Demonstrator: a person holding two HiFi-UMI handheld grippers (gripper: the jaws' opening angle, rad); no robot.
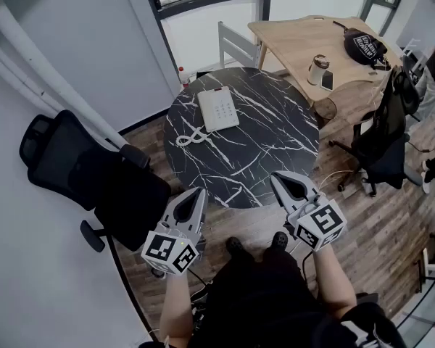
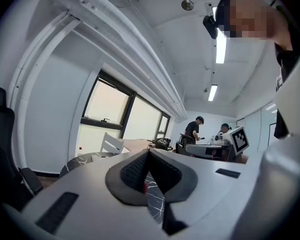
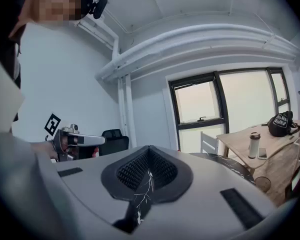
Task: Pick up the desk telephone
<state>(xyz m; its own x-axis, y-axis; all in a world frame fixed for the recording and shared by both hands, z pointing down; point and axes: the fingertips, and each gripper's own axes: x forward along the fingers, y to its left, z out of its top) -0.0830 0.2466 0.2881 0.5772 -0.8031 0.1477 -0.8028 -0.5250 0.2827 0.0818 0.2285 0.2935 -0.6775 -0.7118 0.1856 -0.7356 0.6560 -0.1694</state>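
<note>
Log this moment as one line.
stage: pre-reach | left gripper: shut, empty | right gripper: shut, empty | desk telephone: flat on marble table, untouched

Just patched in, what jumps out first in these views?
A round black marble table fills the middle of the head view, with the white desk telephone lying on its far left part. The left gripper and right gripper hover shut and empty at its near edge; a black office chair stands at left.
</note>
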